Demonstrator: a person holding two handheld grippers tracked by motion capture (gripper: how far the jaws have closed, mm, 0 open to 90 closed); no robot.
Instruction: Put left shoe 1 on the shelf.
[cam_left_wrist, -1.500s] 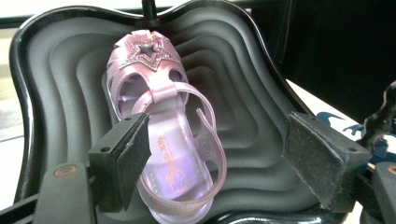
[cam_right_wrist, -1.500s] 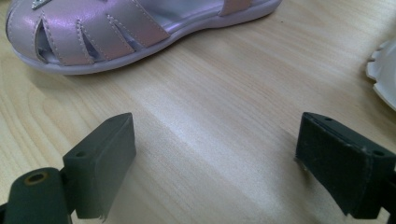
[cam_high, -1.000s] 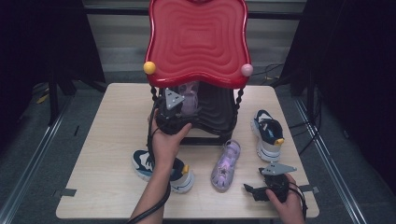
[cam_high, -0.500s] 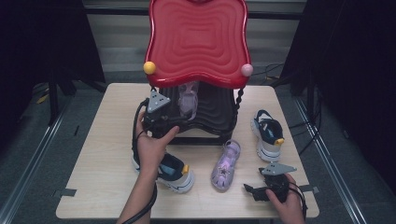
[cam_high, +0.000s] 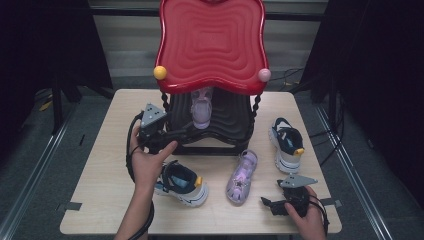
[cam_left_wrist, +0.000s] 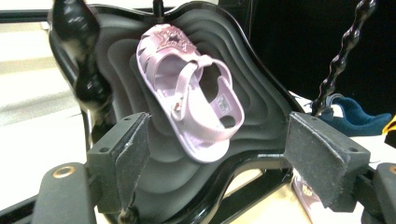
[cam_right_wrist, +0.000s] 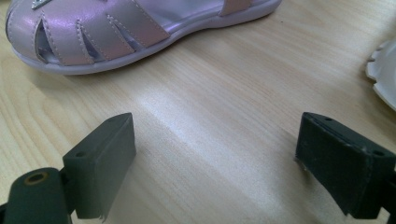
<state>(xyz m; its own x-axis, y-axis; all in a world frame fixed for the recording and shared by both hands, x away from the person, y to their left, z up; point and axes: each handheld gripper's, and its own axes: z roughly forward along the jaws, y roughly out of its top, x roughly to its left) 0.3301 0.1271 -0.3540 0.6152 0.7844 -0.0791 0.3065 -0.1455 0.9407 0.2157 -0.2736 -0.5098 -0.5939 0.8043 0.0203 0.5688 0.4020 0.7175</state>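
Left gripper (cam_high: 192, 131), released, sits beside the sandal (cam_left_wrist: 191, 95) on the shelf (cam_left_wrist: 261, 107); a careless nudge could knock it off.

- A light wooden table (cam_high: 105, 175) with a pale grain is seen from above, set in the middle of the space.
- Grey carpeted floor (cam_high: 45, 190) is seen around the table on the left, right and far sides.
- Metal rails (cam_high: 37, 165) are laid along the floor on the left, and another rail (cam_high: 345, 160) on the right.
- Black curtains (cam_high: 45, 45) are hung at the left, and more dark drapes (cam_high: 365, 55) at the right.
- A pale wall panel (cam_high: 125, 45) with horizontal bands is seen behind the table.
- Dark cables (cam_high: 292, 75) are seen on the floor beyond the far right corner.
- Small strips of grey tape (cam_high: 70, 206) are stuck at the table's near corners.
- The table is evenly lit from above, while the surroundings are left dim.
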